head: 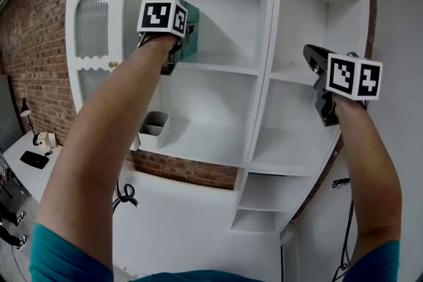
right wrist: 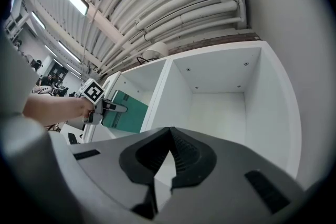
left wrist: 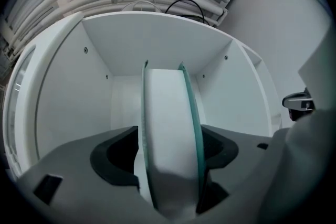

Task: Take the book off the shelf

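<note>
Teal book (head: 192, 22) — clamped upright between left gripper (left wrist: 169, 170) jaws, in white shelf (head: 264, 69) upper bay. Grey bin (head: 154, 129) at its 7 o'clock; right gripper (right wrist: 164, 162) at 4 o'clock — closed, empty.

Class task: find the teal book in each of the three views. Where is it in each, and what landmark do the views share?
Head view: upper left, book at the top middle compartment's left side.
Left gripper view: centre, edge-on, clamped in the left gripper.
Right gripper view: left of centre, teal cover showing.
Shared landmark: the white shelf.
</note>
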The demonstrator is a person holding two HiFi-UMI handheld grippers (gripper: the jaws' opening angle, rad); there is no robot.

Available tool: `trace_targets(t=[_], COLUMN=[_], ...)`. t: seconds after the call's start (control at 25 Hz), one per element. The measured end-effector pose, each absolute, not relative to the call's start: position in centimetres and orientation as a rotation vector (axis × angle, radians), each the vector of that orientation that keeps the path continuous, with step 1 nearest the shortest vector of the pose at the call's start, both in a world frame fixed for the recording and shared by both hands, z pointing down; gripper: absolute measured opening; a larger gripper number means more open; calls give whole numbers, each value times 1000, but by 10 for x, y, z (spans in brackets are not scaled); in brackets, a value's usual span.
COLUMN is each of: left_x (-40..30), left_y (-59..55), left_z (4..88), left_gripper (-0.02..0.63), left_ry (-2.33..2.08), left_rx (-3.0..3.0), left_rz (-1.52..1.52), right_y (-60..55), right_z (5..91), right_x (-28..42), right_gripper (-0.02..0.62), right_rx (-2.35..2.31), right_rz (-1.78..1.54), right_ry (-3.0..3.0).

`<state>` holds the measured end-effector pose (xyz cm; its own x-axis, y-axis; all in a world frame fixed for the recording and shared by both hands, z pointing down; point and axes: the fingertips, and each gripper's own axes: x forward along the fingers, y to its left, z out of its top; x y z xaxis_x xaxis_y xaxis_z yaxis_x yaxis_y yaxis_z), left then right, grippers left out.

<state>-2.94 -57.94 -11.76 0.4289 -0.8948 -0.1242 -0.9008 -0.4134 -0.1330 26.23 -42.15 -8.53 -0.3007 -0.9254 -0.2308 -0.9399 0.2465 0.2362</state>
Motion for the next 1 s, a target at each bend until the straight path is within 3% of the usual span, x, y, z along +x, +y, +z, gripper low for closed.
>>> trace_targets(t=[0.48, 0.52, 0.72, 1.0], left_x=[-26, -27, -43, -56], left_y=[-598, -598, -598, -583], left_z=[-115, -115, -114, -117], left_gripper=[314, 270, 169, 169], left_ry=[1654, 1662, 1738, 1745], left_rx=[-2482, -2480, -2451, -2443], left_rz=[45, 45, 53, 124], right_y=[-428, -428, -427, -424], right_z=[-79, -79, -76, -76], right_x=[273, 274, 277, 277], right_gripper=[21, 21, 21, 21], right_rx=[-1877, -1879, -1892, -1893], right_rz=[495, 494, 486, 480], right_ry=[2433, 2431, 2428, 2422])
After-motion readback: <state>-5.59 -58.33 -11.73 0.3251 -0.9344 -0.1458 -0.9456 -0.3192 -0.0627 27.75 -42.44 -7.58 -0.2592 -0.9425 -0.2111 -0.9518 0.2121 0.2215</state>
